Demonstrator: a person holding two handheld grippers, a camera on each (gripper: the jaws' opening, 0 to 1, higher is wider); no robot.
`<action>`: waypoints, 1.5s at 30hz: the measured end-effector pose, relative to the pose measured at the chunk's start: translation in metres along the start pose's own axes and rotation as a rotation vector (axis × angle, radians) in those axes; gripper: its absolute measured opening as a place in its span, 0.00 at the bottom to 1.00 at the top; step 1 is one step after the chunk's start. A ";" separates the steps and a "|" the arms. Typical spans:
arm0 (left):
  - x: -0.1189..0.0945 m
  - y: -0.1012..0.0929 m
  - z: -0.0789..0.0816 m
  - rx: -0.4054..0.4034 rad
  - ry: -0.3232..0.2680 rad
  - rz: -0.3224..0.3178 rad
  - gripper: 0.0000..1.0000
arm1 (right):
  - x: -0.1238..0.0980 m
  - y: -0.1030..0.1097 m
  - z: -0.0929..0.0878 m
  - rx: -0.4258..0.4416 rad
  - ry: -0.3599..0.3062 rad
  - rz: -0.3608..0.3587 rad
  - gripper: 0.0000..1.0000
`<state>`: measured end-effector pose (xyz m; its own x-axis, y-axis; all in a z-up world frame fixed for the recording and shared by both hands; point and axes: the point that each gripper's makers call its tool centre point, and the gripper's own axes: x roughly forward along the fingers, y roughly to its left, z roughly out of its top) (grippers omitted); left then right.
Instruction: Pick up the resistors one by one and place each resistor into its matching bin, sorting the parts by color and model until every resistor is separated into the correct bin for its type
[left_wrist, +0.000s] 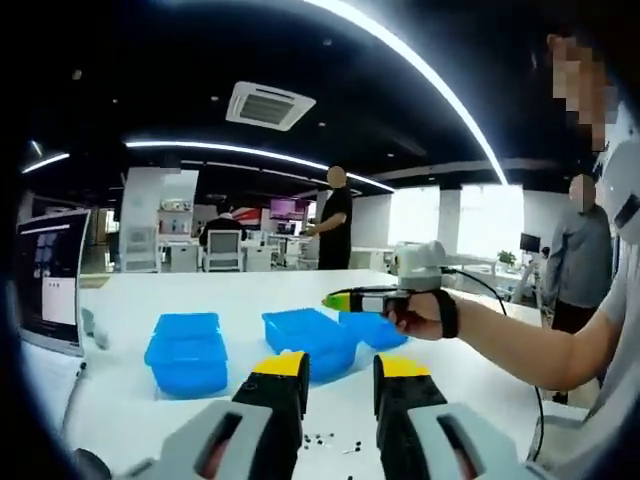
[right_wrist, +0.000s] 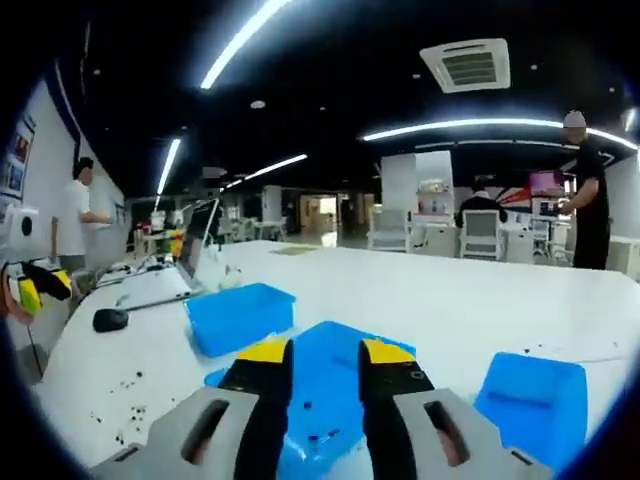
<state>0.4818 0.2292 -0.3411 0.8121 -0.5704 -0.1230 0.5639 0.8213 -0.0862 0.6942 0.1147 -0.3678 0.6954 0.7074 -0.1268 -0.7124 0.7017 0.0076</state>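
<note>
The resistors (left_wrist: 325, 439) are tiny dark bits, too small to tell color or kind, lying loose on the white table (left_wrist: 130, 300) just past the tips of the left gripper (left_wrist: 338, 375). In the right gripper view more of them lie scattered on the table at the left (right_wrist: 125, 390), and a few dark specks sit inside the middle blue bin (right_wrist: 325, 385). There are three blue bins in a row: one on the left (right_wrist: 240, 315), the middle one, and one on the right (right_wrist: 535, 400). The left gripper's yellow-tipped jaws stand apart with nothing between them. The right gripper (right_wrist: 325, 362) hangs over the middle bin, its jaws apart too and holding nothing. A hand (left_wrist: 420, 315) holds that gripper. A laptop (left_wrist: 50, 280) stands on the table.
</note>
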 end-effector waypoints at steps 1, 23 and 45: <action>0.002 -0.002 0.002 0.005 0.001 -0.008 0.28 | -0.002 0.002 0.002 0.001 -0.007 -0.003 0.28; -0.004 -0.010 0.011 0.033 0.007 -0.038 0.28 | -0.020 0.024 0.019 -0.047 -0.036 0.017 0.26; -0.067 0.002 -0.006 0.051 -0.024 -0.035 0.28 | -0.028 0.057 0.043 -0.085 -0.036 0.006 0.26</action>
<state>0.4276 0.2688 -0.3389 0.7944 -0.5995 -0.0973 0.5988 0.7999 -0.0395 0.6381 0.1385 -0.3215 0.6932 0.7150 -0.0910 -0.7207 0.6891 -0.0758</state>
